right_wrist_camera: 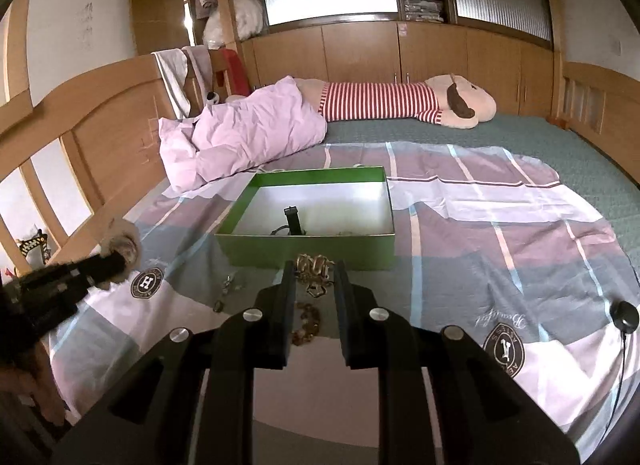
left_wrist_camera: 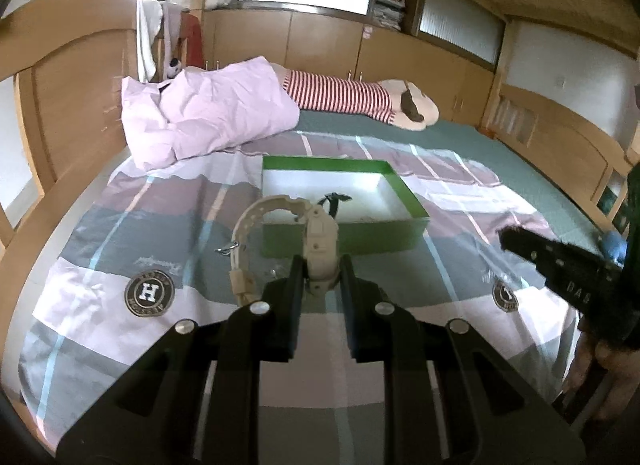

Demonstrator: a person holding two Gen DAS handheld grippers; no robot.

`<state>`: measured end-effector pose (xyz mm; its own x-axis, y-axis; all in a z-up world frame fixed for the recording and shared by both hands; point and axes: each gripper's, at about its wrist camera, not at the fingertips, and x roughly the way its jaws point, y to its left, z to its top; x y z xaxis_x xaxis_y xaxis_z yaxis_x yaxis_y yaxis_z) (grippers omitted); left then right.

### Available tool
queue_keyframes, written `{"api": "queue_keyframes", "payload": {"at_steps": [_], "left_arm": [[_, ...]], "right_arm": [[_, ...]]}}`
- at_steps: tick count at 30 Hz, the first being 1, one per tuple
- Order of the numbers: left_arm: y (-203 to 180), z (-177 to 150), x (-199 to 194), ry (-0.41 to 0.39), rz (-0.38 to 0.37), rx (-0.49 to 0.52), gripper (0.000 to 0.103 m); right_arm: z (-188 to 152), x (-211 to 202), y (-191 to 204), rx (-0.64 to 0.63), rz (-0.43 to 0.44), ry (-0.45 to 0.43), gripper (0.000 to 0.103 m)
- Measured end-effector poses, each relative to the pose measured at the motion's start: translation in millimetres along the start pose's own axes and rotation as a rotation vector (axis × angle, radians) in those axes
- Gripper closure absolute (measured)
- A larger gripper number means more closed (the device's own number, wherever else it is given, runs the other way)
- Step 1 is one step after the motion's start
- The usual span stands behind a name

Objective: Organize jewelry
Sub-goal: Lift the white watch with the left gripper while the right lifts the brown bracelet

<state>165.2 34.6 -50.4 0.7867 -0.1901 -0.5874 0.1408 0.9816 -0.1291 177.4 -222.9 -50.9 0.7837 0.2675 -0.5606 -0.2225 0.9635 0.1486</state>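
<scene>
Now the left tool [left_wrist_camera: 320,269] is clamped on a beige watch [left_wrist_camera: 318,241], the right tool [right_wrist_camera: 314,277] on a gold chain [right_wrist_camera: 310,285]. Carry each forward over the green box [right_wrist_camera: 304,251] just ahead, lower inside, then release.

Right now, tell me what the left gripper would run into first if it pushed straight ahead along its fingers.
Probably the near wall of the green box, just beyond the beige watch that the left gripper holds. Depth is unclear, so it may clear the rim.
</scene>
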Motion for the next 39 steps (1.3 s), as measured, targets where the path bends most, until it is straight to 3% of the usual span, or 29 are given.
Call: {"api": "queue_keyframes", "payload": {"at_steps": [39], "left_arm": [[-1.4,-1.8,25.8,0.040,0.023,-0.015,0.085]], "right_arm": [[-2.8,7.1,9.6,-0.024,0.017,0.019,0.084]]}}
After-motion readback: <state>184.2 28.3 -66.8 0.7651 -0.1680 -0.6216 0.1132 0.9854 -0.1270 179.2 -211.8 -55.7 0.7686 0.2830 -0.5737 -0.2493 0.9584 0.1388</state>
